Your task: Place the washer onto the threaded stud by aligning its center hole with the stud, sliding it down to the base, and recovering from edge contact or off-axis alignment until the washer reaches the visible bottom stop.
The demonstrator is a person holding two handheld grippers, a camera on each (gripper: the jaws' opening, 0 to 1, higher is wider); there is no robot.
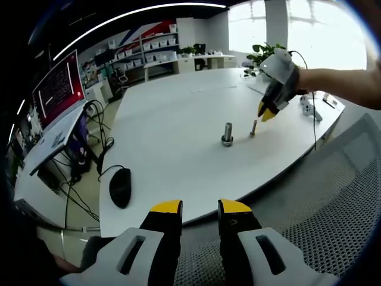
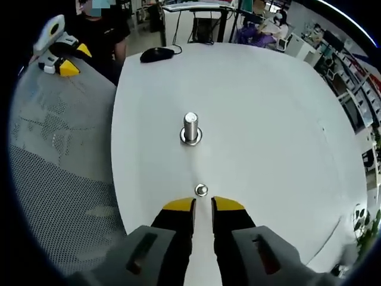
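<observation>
The right gripper (image 2: 203,207) rose from the bottom centre of the frame, its yellow-tipped jaws set a narrow gap apart with nothing between them. Just above the tips, a small upright metal piece (image 2: 201,190) stood on the white table (image 2: 268,119); whether it carried the washer could not be told. Higher, near the middle of the frame, a thicker threaded stud (image 2: 190,127) stood upright with a ring at its base. A black mouse (image 2: 157,55) lay near the table's far edge at upper left. The left gripper (image 2: 59,56) appeared at the far upper left, above a grey mesh chair back (image 2: 59,179).
</observation>
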